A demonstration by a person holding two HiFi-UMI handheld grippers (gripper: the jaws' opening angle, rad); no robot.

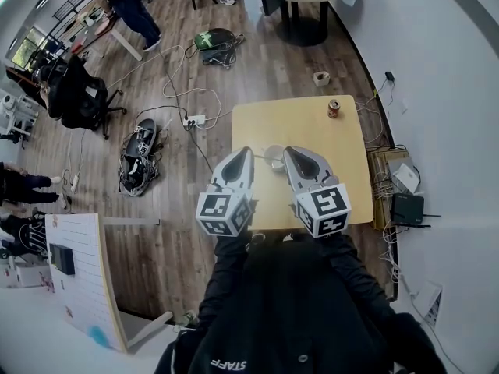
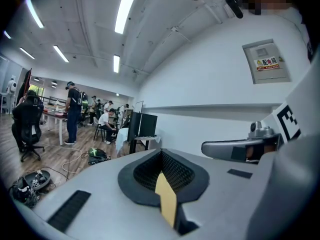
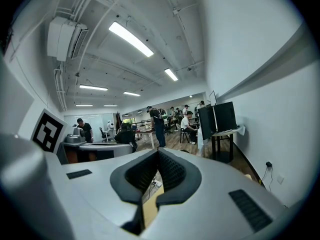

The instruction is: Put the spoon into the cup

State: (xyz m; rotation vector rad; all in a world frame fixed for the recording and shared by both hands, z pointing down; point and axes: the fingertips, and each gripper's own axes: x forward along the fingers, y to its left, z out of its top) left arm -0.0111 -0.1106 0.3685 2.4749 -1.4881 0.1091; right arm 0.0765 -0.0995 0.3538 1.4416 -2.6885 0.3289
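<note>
Left hand-held gripper (image 1: 244, 156): jaws pressed together, nothing between them. Right hand-held gripper (image 1: 293, 154): the same, pads closed on nothing. You hold them side by side over the near part of the counter (image 1: 312, 127), noses pointing away from you and close to level.

The counter's near edge is hidden under the two marker cubes. Its left edge runs just beside your left hand-held gripper, so there is little surface to spare on that side. There is more bare top to the right of your right hand-held gripper.

The cup (image 1: 274, 157) stands on the counter between the two noses and just beyond them. What is in it is too small to tell. The spoon cannot be picked out in any view.

Past the cup the top lies bare to the far edge. The can (image 1: 334, 108) stands upright near the far right corner, well apart from the cup.

Off the left edge is wooden floor (image 1: 257, 61), with cables (image 1: 175, 92) and a power strip (image 1: 193, 120) lying on it. Off the right edge there is a narrow strip of floor, then the white wall (image 1: 452, 131).
</note>
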